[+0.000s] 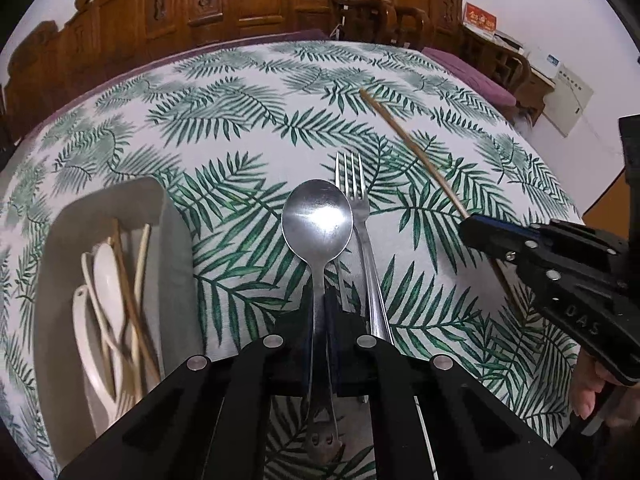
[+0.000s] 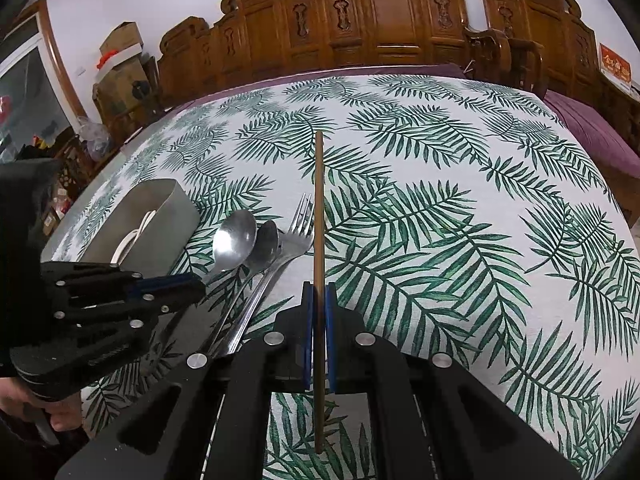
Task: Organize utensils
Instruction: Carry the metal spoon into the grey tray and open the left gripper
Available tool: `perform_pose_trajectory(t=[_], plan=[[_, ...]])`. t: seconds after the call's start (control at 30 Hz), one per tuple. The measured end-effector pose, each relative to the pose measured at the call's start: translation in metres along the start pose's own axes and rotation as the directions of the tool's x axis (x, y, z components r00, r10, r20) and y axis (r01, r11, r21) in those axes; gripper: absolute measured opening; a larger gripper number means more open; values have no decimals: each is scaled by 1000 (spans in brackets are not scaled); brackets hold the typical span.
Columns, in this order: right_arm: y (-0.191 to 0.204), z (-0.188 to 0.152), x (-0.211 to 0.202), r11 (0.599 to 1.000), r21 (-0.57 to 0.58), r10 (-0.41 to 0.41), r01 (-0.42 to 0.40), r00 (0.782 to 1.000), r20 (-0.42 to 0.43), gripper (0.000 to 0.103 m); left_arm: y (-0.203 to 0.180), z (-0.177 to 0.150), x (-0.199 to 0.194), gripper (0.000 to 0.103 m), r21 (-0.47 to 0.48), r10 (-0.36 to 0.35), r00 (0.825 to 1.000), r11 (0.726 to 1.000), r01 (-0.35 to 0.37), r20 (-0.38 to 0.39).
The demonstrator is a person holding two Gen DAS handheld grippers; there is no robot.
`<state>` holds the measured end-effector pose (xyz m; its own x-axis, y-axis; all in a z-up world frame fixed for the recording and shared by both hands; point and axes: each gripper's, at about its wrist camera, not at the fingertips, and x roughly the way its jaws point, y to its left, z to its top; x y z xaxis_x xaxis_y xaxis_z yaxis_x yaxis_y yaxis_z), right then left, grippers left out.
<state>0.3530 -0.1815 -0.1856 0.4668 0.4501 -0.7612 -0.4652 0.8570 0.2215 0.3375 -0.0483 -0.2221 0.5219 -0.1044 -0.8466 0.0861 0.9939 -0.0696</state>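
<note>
On the leaf-print surface I've got both grippers loaded: left gripper w/ jaws pinching the metal spoon by its handle, right gripper w/ jaws pinching the brown chopstick near its lower third. Fork lies just beside the spoon; white tray w/ chopsticks and pale spoons sits left. Risks, imo: slick handle may swivel in the pinch; long chopstick could pivot and clip the fork. Only legible writing: "DAS" on the right gripper's body.

carved wooden chairs, cardboard boxes, purple cushion, leaf-print tablecloth
</note>
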Motion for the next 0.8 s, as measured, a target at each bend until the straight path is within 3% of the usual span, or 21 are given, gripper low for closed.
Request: perform_pose_trajectory(t=[0.8], plan=[[45, 2, -19, 996, -89, 31, -28, 999, 29, 7, 37, -11, -91, 5, -34, 35, 991, 999, -31, 126]])
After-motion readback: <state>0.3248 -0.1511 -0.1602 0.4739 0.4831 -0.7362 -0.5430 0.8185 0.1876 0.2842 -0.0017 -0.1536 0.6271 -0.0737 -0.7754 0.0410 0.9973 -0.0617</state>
